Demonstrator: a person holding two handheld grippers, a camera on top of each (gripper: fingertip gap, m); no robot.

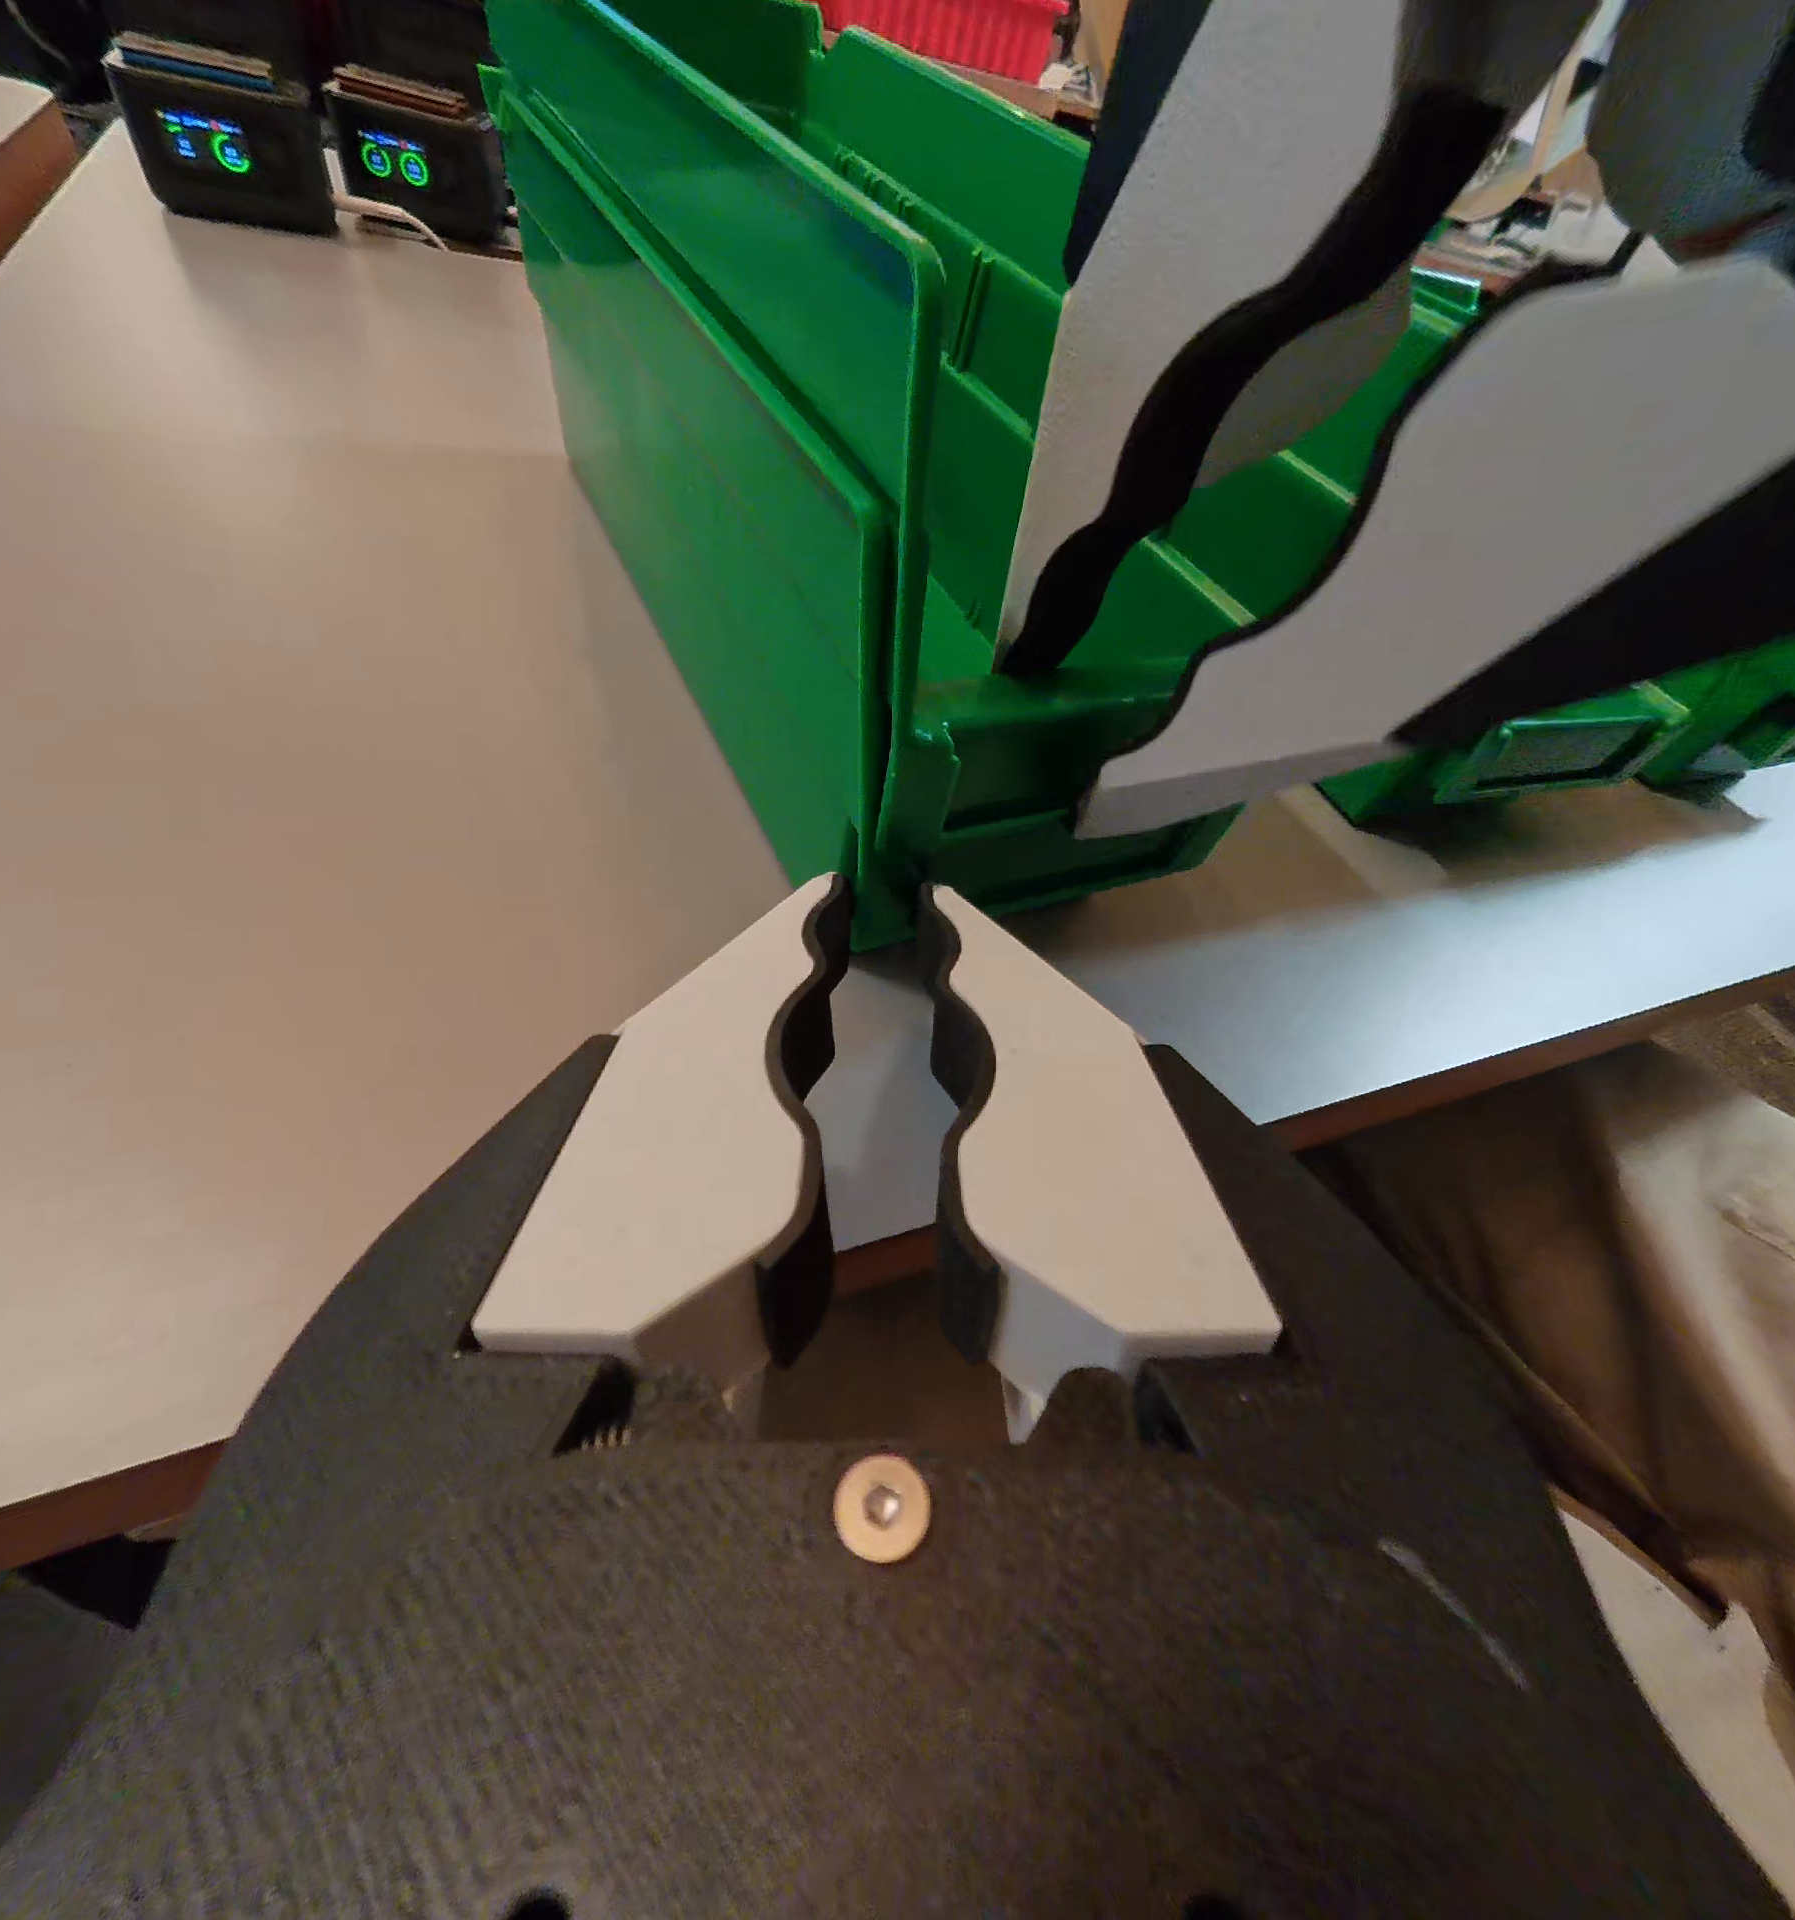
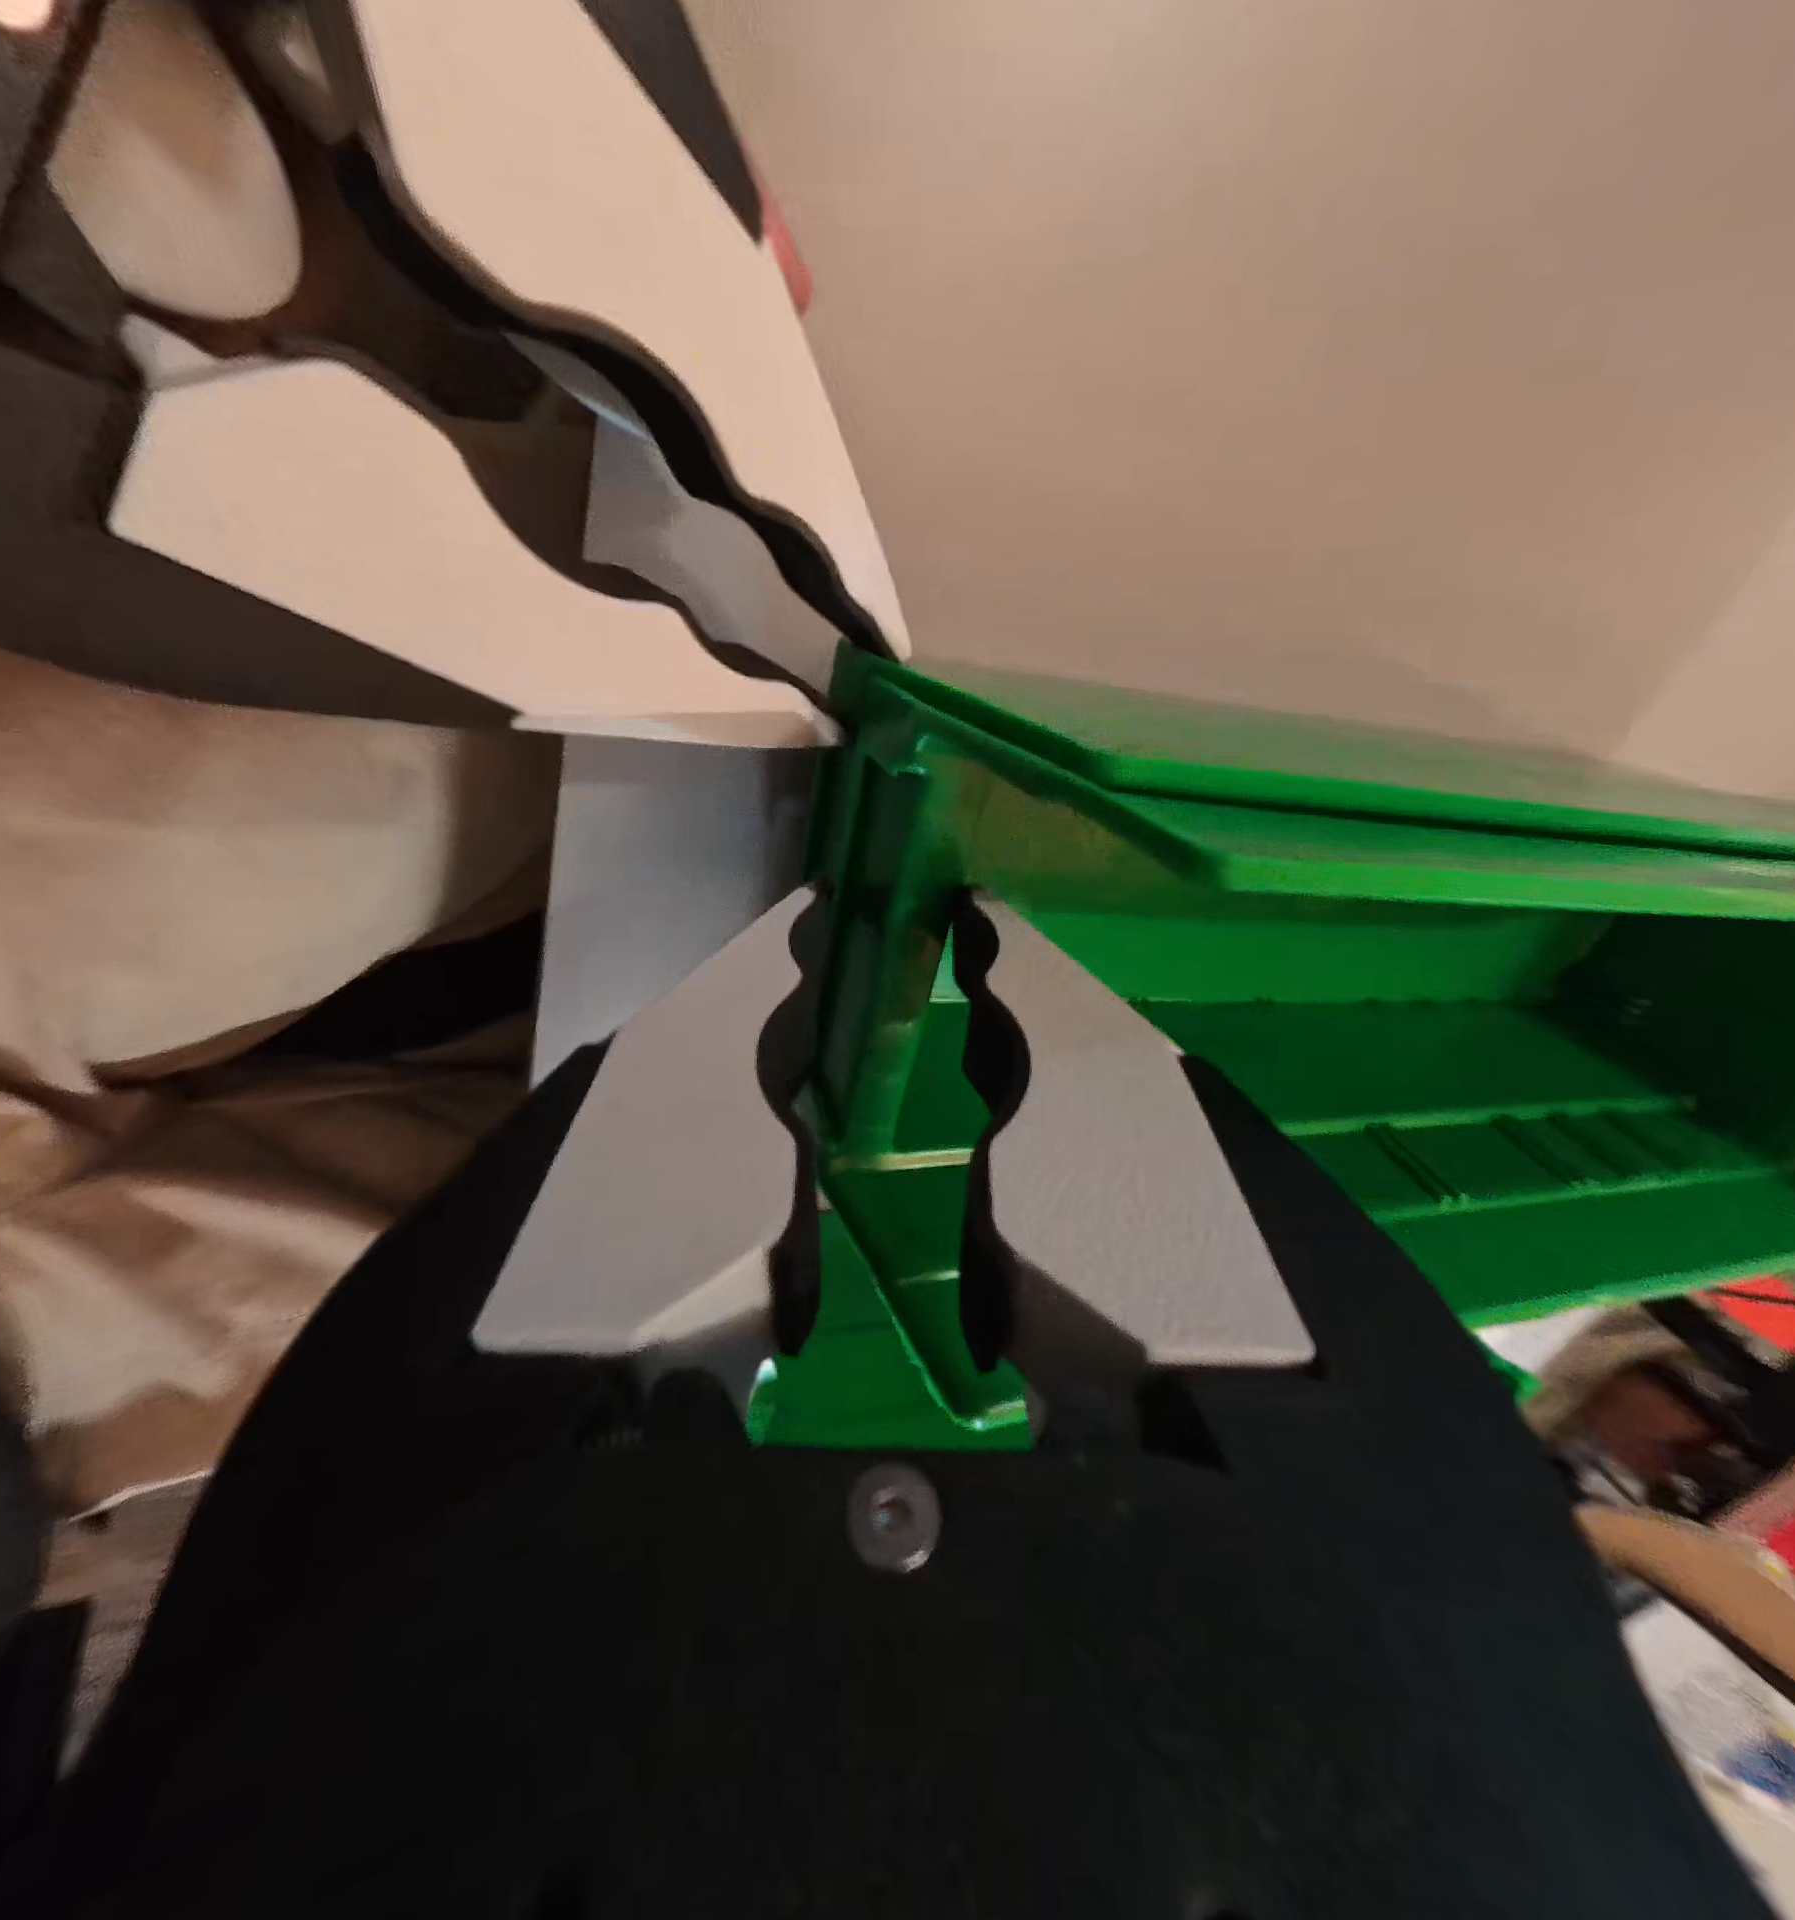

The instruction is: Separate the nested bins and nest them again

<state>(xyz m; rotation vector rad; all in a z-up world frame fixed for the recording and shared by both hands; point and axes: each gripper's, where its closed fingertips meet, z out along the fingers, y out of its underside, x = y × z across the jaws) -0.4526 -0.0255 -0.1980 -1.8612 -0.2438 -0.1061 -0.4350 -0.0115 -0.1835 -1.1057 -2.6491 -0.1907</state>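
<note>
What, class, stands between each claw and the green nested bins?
Nothing visible does. The left claw is already pinching the near corner of the outer green bin, and the right claw is shut on the inner green bin, on its front wall.

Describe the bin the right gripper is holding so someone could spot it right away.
On the pale tabletop stand nested green plastic bins. The right gripper is shut on the inner green bin by its front lip. Unlike the outer green bin, pinched at its corner by the left gripper, it sits inside.
</note>
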